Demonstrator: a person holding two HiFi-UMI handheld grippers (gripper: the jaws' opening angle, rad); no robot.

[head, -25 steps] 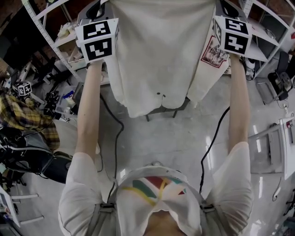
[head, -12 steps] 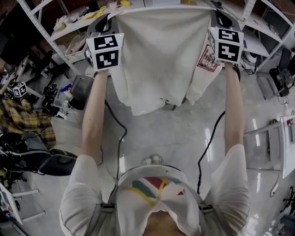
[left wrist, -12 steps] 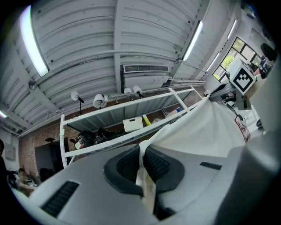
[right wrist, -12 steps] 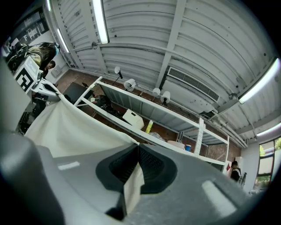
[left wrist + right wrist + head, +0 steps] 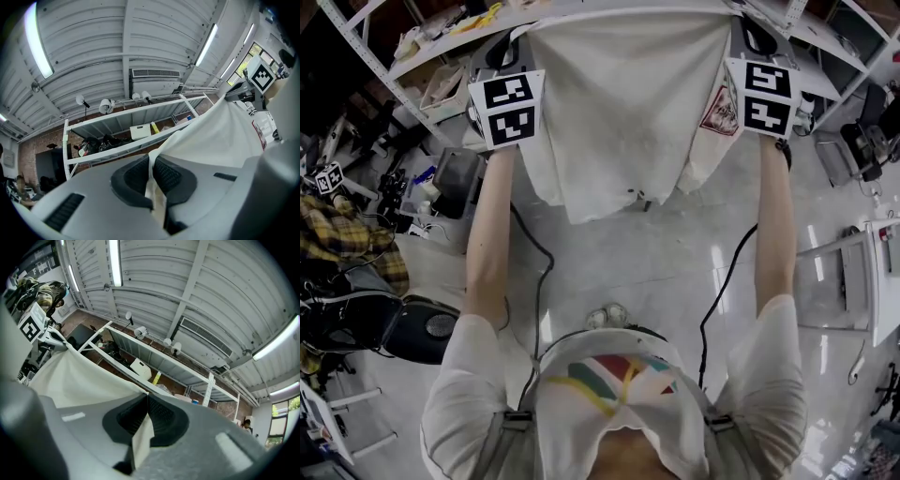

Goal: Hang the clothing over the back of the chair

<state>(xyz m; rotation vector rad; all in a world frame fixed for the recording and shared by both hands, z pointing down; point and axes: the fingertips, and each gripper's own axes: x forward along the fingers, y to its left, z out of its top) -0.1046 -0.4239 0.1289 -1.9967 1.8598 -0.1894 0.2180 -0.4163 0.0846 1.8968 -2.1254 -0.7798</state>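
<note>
Cream garment (image 5: 623, 103) hung spread at twelve o'clock; my left gripper (image 5: 151, 172) and right gripper (image 5: 146, 414) pinched its upper corners tight.

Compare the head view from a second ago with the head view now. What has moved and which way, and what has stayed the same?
The left gripper and the right gripper have both sunk a little, lowering the white garment stretched between them. Nothing was taken hold of or let go. Unchanged: both grippers' jaws are clamped on the garment's upper edge, and it hangs spread wide between them.
</note>
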